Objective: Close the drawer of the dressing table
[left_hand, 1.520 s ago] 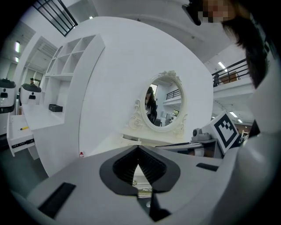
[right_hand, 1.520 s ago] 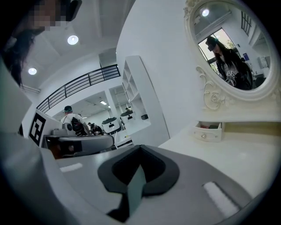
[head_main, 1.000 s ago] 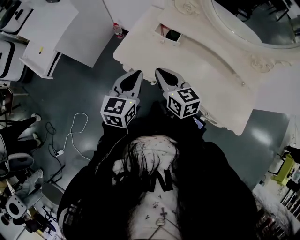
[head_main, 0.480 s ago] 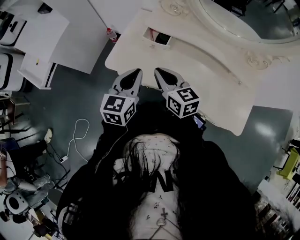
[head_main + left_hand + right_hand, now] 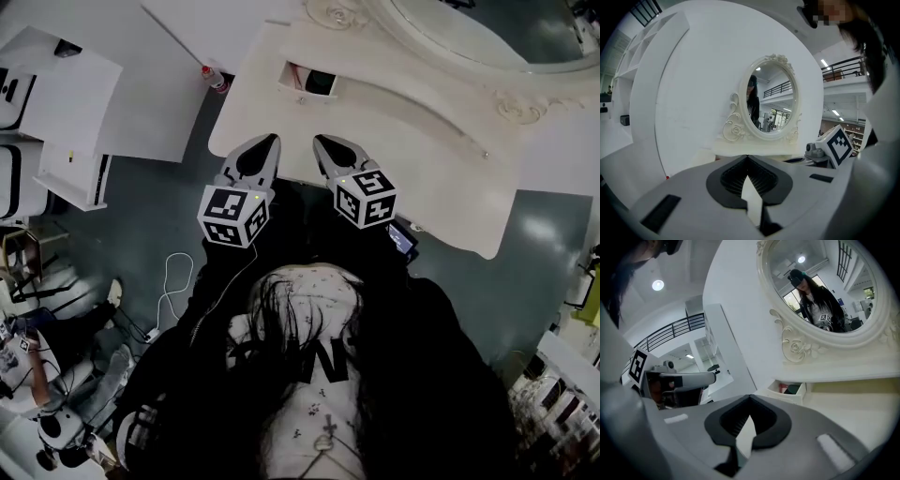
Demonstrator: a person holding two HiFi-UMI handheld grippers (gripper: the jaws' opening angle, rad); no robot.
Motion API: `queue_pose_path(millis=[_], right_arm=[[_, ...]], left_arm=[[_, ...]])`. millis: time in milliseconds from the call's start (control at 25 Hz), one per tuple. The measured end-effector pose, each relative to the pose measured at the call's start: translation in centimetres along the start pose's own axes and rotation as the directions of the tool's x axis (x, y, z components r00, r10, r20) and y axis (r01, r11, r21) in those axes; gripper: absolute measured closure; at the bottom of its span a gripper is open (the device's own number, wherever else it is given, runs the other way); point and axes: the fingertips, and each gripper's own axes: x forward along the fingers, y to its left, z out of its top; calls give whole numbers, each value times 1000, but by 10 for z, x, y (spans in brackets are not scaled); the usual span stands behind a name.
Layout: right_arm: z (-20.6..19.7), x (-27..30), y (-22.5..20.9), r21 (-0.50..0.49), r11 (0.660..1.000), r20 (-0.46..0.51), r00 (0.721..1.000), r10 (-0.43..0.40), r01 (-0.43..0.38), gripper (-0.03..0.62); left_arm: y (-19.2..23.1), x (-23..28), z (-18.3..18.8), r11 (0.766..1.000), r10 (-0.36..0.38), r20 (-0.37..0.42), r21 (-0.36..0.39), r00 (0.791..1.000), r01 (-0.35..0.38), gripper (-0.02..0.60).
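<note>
Drawer [image 5: 309, 82] still open but nearer than before; left tongs [image 5: 271, 141] and right tongs [image 5: 320, 142] pinched shut, empty, not yet touching it.

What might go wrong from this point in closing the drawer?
The drawer stands open on the tabletop, untouched; a push from the shut right claw off its centre may skew and jam it. The things inside might catch if they ride above the rim. Overshooting may hit the mirror frame behind.
</note>
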Motion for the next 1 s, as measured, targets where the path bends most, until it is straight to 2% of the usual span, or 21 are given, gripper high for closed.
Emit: queue_pose_path(millis=[400,800,880,1000], right_arm=[[-5,63,-27,45,989,-21,990,-136,137,585],[-33,109,-59,75,954,-104,954,-281,289,585],[-40,116,-64,79,947,-133,944,-301,313,532],[-49,125,-68,63,939,-178,930,-322,338,526]], left_arm=[[58,38,12,993,-112,-65,37,992,115,586],[96,62,25,968,-231,-103,81,968,239,586],[102,65,29,962,-247,-104,94,963,257,586],[111,71,37,955,-264,-99,109,959,274,586]])
